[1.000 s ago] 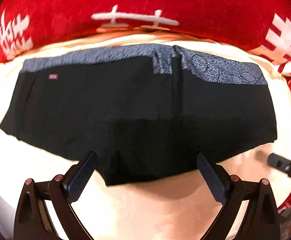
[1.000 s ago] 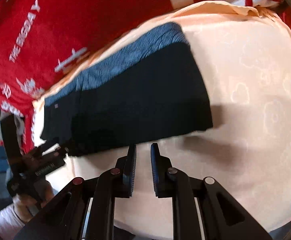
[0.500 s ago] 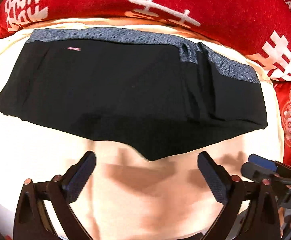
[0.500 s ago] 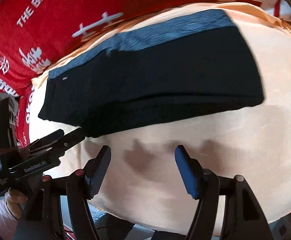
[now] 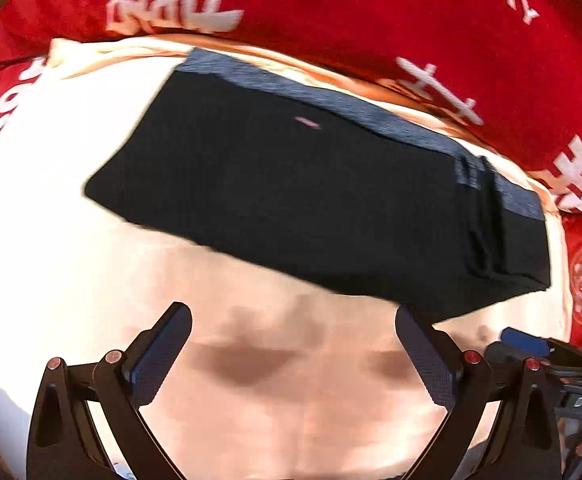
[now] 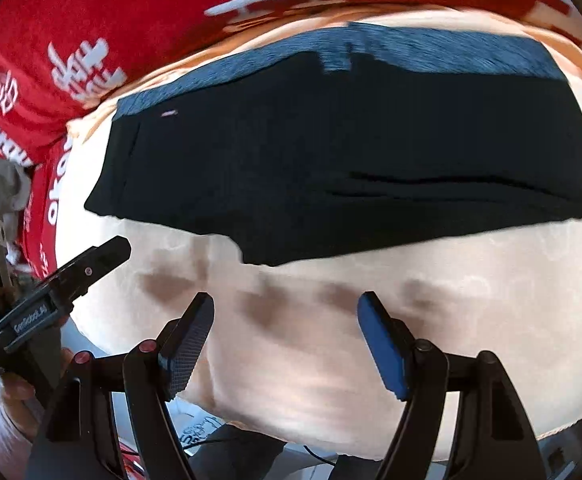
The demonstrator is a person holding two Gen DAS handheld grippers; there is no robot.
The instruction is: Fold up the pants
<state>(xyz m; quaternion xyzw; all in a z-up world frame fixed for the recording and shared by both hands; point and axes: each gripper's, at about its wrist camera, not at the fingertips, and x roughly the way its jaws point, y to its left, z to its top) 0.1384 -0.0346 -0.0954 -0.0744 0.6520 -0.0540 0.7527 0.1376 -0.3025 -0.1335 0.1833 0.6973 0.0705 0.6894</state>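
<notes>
Left wrist view shows one pair of black shorts (image 5: 311, 200) lying flat on a cream cloth (image 5: 71, 260), the long axis running from upper left down to lower right, with the grey-blue waistband (image 5: 331, 100) along the far edge and the leg hems towards the camera. A small pink label (image 5: 308, 122) sits on the black fabric just below the waistband. Behind the cream cloth lies a red cover with white lettering (image 5: 331, 8). The left gripper (image 5: 291, 344) has its two fingers (image 5: 159, 354) spread wide and empty, short of the near hem, the right-hand finger tip just under the lower right corner of the shorts. Right wrist view has the shorts (image 6: 351, 152) stretched almost straight across, waistband (image 6: 431, 52) far, hems near. The right gripper (image 6: 287, 336) is also wide apart and holds nothing, its two fingers (image 6: 187, 348) near the hem without touching it. To its left the left gripper (image 6: 71, 276) appears, pointing at the shorts' left corner.
</notes>
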